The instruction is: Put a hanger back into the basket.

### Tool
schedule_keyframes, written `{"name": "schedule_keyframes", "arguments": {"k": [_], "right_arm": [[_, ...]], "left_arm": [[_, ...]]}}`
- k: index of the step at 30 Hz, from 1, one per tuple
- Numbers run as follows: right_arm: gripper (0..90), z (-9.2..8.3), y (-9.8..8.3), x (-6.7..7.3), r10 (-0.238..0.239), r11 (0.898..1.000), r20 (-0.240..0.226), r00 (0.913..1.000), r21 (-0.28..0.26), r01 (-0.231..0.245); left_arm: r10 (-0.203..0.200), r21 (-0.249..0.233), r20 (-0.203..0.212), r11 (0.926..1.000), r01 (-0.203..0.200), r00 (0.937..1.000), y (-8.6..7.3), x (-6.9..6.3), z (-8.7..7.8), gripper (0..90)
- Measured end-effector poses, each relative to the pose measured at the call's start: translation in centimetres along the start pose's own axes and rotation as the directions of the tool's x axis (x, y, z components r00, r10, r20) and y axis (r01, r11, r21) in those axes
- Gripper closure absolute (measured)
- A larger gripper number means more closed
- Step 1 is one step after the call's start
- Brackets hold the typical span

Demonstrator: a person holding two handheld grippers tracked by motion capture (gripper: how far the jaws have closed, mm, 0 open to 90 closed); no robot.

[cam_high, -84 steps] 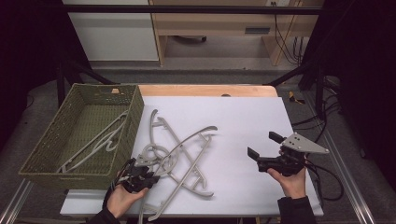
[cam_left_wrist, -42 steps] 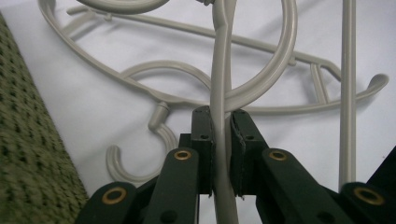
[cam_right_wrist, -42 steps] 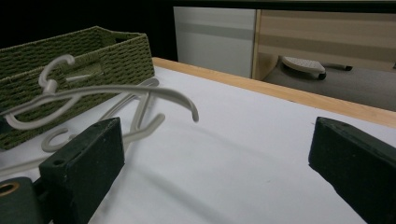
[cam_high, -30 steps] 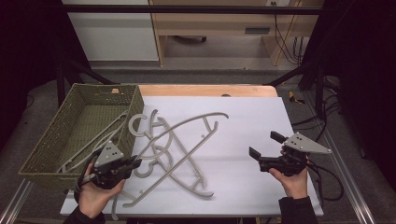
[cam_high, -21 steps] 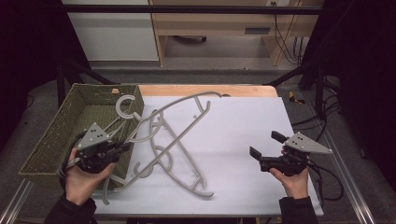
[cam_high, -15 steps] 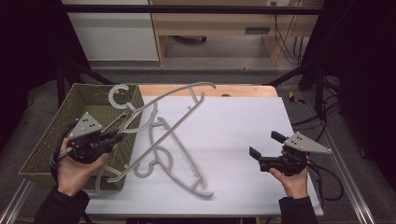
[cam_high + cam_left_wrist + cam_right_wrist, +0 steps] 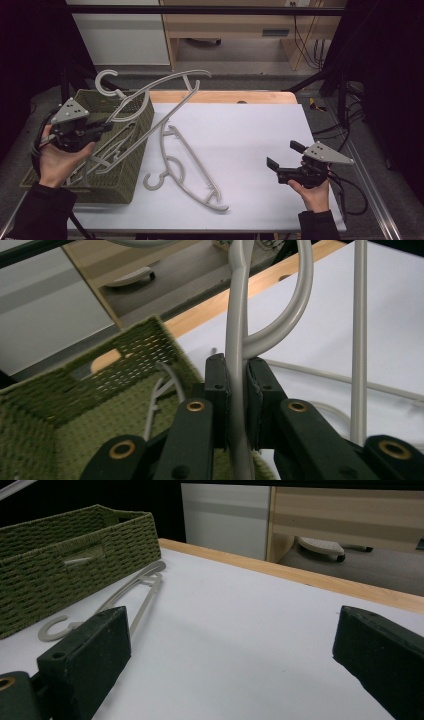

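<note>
**Hanger held up over the basket**

The right gripper (image 7: 281,169) rests low over the white table (image 7: 240,135), jaws wide apart and empty. A second hanger (image 7: 187,170) lies flat mid-table. Farther left, the left gripper (image 7: 102,127) is clamped tight on a grey hanger (image 7: 165,90), raised above the green basket (image 7: 131,150).

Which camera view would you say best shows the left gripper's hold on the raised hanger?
The left gripper view: its pads pinch the hanger close up. The high view shows the left gripper small; the right gripper view gives nothing of that grip.
</note>
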State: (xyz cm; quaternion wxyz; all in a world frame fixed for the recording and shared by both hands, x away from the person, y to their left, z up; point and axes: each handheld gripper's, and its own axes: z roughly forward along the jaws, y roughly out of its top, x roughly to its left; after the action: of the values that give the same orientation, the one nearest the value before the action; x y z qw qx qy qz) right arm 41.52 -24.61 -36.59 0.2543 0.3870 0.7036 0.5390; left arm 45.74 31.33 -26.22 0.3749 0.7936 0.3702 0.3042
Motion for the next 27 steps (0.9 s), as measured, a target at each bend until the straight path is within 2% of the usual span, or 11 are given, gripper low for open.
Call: {"name": "schedule_keyframes", "arguments": {"k": [6, 11, 15, 25, 27], "right_arm": [[2.4, 0.0, 0.0, 0.0, 0.007, 1.0, 0.005, 1.0, 0.0, -0.007], [2.4, 0.1, 0.0, 0.0, 0.008, 1.0, 0.002, 1.0, 0.002, -0.008], [2.4, 0.2, 0.0, 0.1, 0.004, 1.0, 0.002, 1.0, 0.007, -0.004], [2.5, 0.2, 0.0, 0.0, 0.004, 1.0, 0.002, 1.0, 0.007, -0.004], [2.5, 0.3, -0.1, 0.1, 0.006, 1.0, 0.003, 1.0, 0.009, -0.006]], "left_arm": [[0.01, 0.055, -0.049, 0.9985, -0.008, 0.9987, -0.9, 2.6, 0.4, 81.8], [0.003, 0.067, -0.086, 0.9978, 0.003, 0.9963, -2.0, 4.5, 0.4, 81.8], [0.015, 0.086, -0.116, 0.9963, -0.005, 0.9931, -3.1, 6.0, 0.4, 81.8], [0.005, 0.125, -0.157, 0.992, 0.015, 0.9876, -6.0, 8.9, 0.3, 81.8], [0.011, 0.135, -0.174, 0.9908, 0.012, 0.9846, -6.6, 9.4, 0.4, 81.8]]}}
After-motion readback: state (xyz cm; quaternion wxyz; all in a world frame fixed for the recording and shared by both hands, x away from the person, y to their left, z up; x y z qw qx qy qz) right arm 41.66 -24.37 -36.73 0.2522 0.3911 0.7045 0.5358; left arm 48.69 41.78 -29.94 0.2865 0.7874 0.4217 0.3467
